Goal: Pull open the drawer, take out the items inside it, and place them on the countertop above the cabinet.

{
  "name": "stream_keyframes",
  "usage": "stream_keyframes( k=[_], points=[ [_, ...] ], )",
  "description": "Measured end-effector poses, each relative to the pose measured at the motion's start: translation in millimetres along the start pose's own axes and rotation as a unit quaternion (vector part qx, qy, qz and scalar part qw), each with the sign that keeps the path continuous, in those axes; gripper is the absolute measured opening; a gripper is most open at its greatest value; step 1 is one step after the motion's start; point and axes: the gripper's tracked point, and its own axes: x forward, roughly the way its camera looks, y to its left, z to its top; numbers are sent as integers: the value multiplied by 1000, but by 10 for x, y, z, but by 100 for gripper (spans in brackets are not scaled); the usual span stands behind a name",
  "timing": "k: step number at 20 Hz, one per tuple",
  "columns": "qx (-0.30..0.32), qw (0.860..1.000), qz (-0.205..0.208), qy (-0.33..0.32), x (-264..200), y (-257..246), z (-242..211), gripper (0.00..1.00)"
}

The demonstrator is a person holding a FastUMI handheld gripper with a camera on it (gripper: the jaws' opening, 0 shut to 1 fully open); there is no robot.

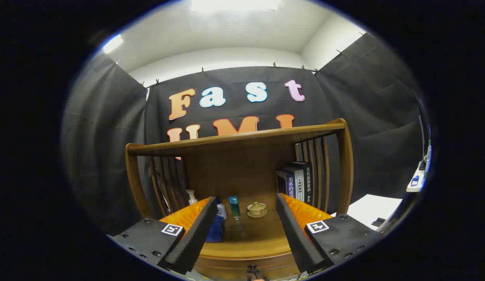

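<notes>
Gripper view looks along the jaws at a wooden cabinet (pixel 242 171) with slatted sides and a curved top rail. Its flat table (pixel 252 238) top fills the space between and beyond the fingers. The jaws are spread wide apart and pinch nothing; the gripper (pixel 246 228) hangs above the front edge of that table.

At the 2 o'clock side of the jaws, a row of books (pixel 297 183) stands upright against the right slats. Behind the left finger (pixel 195 234), at about 10 o'clock, a blue object (pixel 216 230) sits on the table, partly hidden, so what it is cannot be told. Just above it stands a small white bottle (pixel 221 210), and further toward 10 o'clock a pale bottle (pixel 191 196) stands by the left slats. At 12 o'clock, between the fingers and well beyond them, a slim bottle with a blue cap (pixel 234 207) stands upright. Just beside it, toward 1 o'clock, a small lidded cup on a saucer (pixel 257 209) rests on the table.

At 6 o'clock, under the table edge, the drawer (pixel 246 267) front shows with a small dark knob (pixel 253 269); the drawer looks closed.
</notes>
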Motion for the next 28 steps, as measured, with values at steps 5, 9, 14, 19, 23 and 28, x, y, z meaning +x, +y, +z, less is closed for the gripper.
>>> stream_keyframes(
  k=[5, 9, 14, 19, 23, 28],
  points=[
    [-11, 1000, -6, 7, -46, -34, -54, 99],
    [-14, 1000, -7, 12, -27, -43, -88, 99],
    [-21, 1000, -6, 13, -11, -20, -180, 99],
    [-31, 999, -4, 16, -1, 24, -267, 98],
    [-43, 999, 0, 20, 0, 78, -407, 98],
    [-57, 998, 10, 26, -26, 165, -813, 98]
  ],
)
